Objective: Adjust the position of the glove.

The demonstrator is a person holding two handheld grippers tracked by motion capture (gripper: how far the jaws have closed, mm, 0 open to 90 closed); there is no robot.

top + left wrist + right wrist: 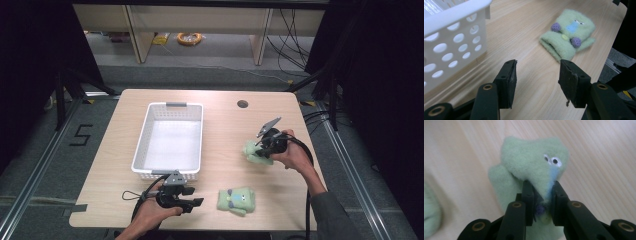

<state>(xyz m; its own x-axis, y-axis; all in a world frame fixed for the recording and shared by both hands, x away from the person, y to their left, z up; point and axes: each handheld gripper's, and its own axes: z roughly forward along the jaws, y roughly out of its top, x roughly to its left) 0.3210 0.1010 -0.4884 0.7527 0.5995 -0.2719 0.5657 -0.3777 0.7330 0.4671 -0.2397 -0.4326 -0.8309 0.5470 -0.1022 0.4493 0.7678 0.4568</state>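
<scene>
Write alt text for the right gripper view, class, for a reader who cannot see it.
The right gripper has its two black jaws pinched on a fuzzy green glove with stitched white eyes and a blue patch, its fabric bunched between the pads. Behind it lies the pale wooden table, blurred, with another bit of green fabric at the left edge.

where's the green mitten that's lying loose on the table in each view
High view: the loose green mitten lies at the table's near edge, right of the left gripper.
Left gripper view: it lies upper right, beyond the open jaws.
Right gripper view: a blurred green patch at the far left edge may be it; I cannot tell.
Shared landmark: the light wooden table.
</scene>
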